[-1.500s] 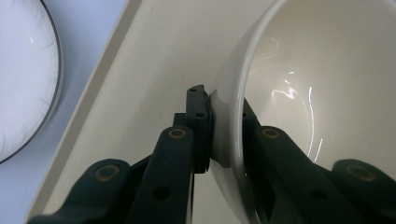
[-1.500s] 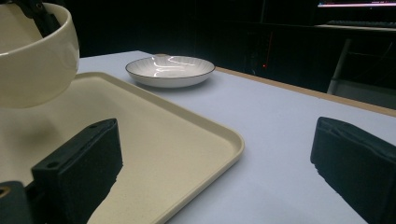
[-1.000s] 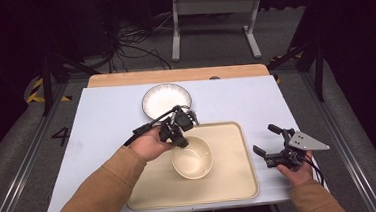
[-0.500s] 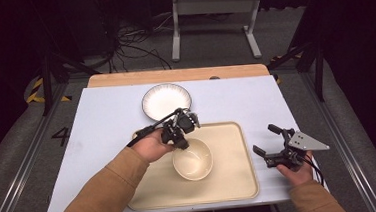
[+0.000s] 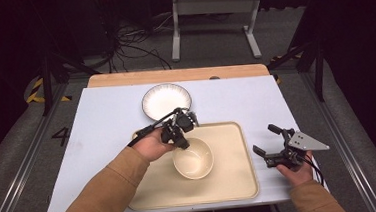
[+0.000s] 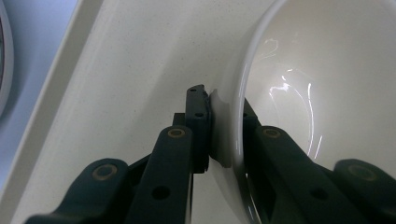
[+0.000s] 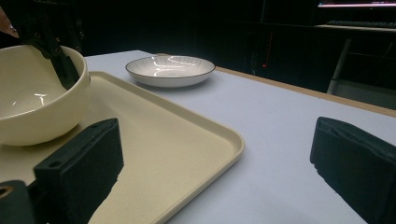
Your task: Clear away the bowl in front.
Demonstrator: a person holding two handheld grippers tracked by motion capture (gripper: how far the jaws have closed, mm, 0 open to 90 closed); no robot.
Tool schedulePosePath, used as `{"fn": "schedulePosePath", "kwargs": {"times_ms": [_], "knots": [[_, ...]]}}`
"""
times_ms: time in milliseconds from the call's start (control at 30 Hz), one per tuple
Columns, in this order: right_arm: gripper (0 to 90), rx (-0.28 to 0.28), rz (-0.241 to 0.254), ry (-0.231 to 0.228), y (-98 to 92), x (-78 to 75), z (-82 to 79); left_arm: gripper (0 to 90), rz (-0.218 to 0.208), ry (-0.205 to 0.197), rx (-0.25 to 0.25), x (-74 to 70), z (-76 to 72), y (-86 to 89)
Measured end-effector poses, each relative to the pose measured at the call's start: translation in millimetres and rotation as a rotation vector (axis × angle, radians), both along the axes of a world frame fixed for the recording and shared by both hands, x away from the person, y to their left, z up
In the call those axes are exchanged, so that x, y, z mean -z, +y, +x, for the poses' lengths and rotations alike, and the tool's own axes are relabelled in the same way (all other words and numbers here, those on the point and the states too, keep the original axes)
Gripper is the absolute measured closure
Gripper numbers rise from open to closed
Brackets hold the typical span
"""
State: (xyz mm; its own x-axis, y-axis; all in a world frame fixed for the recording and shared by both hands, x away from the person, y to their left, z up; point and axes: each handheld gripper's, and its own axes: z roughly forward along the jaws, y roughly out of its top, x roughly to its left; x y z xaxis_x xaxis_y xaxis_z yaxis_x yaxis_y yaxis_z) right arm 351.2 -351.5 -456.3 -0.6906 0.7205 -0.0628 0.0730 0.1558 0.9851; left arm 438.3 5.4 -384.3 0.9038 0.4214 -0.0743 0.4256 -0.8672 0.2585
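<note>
**Bowl gripped by its rim, on the tray**

Cream bowl (image 5: 193,158) sits on the beige tray (image 5: 231,183), left of the tray's middle, toward the far half. Mouth faces up; bowl upright, base flat on the tray as far as the high view tells. Round, so no long axis to speak of. Inside looks bare: only glare streaks on the glaze in the left gripper view.

Left gripper (image 5: 182,142) comes in from the bowl's far-left side, jaws pointing down onto the rim. One jaw outside the wall, the other inside, pads pressed against the wall (image 6: 224,130) from both sides. Jaws narrow, clamped on the bowl's rim. The right gripper view shows the same grip from the side, with the black jaw dipping into the bowl (image 7: 37,100).

Tray carries the bowl and nothing else seen. It lies on the white table (image 5: 102,122), near edge close to the person.

White plate (image 5: 165,100) with a dark rim line rests on the table just beyond the tray's far-left corner; nothing on it.

Right gripper (image 5: 270,144) rests just right of the tray, apart from it, jaws spread wide, nothing between them
</note>
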Motion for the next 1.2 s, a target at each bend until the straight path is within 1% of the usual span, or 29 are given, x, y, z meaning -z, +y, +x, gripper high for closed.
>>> {"fn": "schedulePosePath", "kwargs": {"times_ms": [67,167,267,300,433,500,567,600,733,800,833,867,900,933,967,1000,1100,1133,1200], "knots": [[2.9,-0.001,0.0,0.0,0.0,0.0,0.0,81.7,0.004,0.001,-0.001,0.4,-0.6,0.4],[2.9,0.0,-0.001,0.0,0.1,0.0,0.0,77.6,0.008,0.002,0.004,1.1,-0.3,0.3],[2.9,0.001,-0.001,0.0,0.1,0.0,0.0,77.6,0.016,0.004,-0.001,2.0,1.0,0.5],[2.9,0.0,-0.001,0.0,0.1,0.0,-0.1,77.5,0.03,0.01,0.0,3.3,2.9,1.4],[2.9,0.0,0.0,0.0,0.0,0.0,0.0,76.6,0.038,0.016,-0.004,5.6,4.6,3.2],[2.9,0.0,0.0,0.0,0.0,0.0,0.0,74.9,0.033,0.012,-0.015,7.5,5.5,3.6],[2.9,0.0,0.0,0.0,0.0,0.0,0.0,73.3,0.046,0.002,-0.023,7.6,6.6,3.6],[2.9,0.001,0.0,0.0,0.0,0.0,0.0,73.4,0.053,0.001,-0.02,8.4,7.3,3.9],[2.8,0.0,0.0,-0.001,0.0,0.0,0.2,71.6,0.036,0.006,-0.022,8.7,6.1,4.0],[2.8,0.002,0.0,-0.001,-0.1,0.0,0.0,69.5,0.036,0.003,-0.017,8.5,5.6,3.9],[2.8,0.003,-0.001,-0.003,-0.2,0.0,0.1,68.9,0.029,-0.006,-0.018,7.3,4.6,4.3],[2.8,0.003,-0.001,-0.003,-0.2,0.0,0.1,67.8,0.029,-0.006,-0.018,7.3,4.6,4.3],[2.8,0.003,-0.001,-0.002,-0.1,0.0,0.1,67.8,0.02,-0.013,-0.021,6.6,3.6,4.5],[2.8,0.003,-0.001,-0.003,-0.2,0.0,0.1,65.4,0.013,-0.017,-0.016,5.5,2.7,5.0],[2.8,0.004,0.0,-0.001,-0.1,0.0,0.1,62.9,0.009,-0.021,-0.022,4.5,1.4,5.2],[2.8,0.003,0.001,-0.002,-0.1,0.0,0.0,59.5,0.003,-0.034,-0.019,2.4,0.1,6.1],[2.8,0.004,0.001,-0.002,-0.2,0.0,0.0,55.3,-0.01,-0.058,-0.026,-2.8,-2.7,8.5],[2.8,0.005,0.001,-0.002,-0.2,0.0,0.0,54.0,-0.01,-0.058,-0.026,-2.8,-2.7,8.5],[2.7,0.005,0.001,-0.003,-0.2,0.0,0.0,53.4,-0.032,-0.071,-0.033,-7.0,-4.2,11.9]]}}
